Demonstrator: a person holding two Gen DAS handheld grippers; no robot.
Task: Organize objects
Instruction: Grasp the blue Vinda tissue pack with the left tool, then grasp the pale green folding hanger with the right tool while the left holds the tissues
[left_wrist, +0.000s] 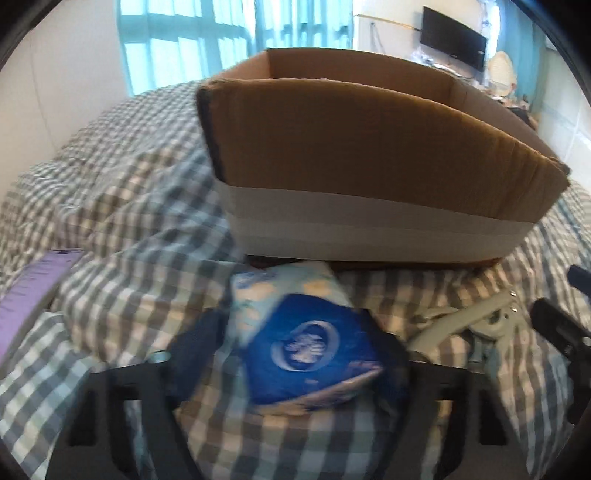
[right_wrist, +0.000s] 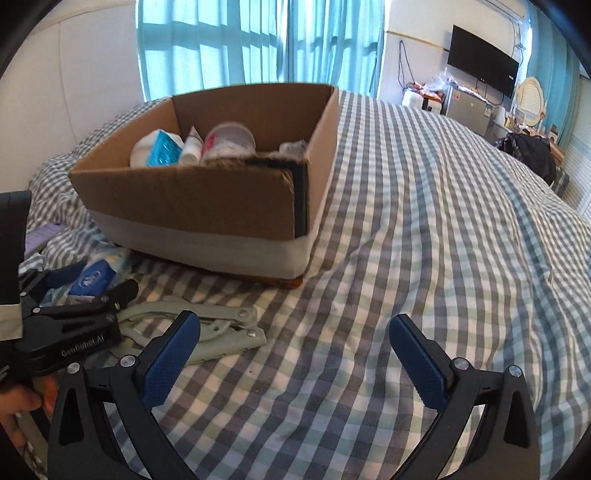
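A blue and pale tissue pack (left_wrist: 303, 332) lies on the checked bed just before the cardboard box (left_wrist: 369, 162). My left gripper (left_wrist: 295, 354) is closed around the pack, one finger on each side; it also shows in the right wrist view (right_wrist: 92, 284) with the pack (right_wrist: 92, 278) between its fingers. My right gripper (right_wrist: 295, 350) is open and empty above bare bedding. The box (right_wrist: 207, 206) holds several bottles and packs. A grey hand tool (right_wrist: 207, 328) lies between the two grippers, and it shows in the left wrist view (left_wrist: 465, 325).
A purple flat package (left_wrist: 26, 295) lies at the left on the rumpled checked duvet (right_wrist: 424, 240). A TV, a small fridge and clutter stand at the far right by the wall. Blue curtains hang behind the bed.
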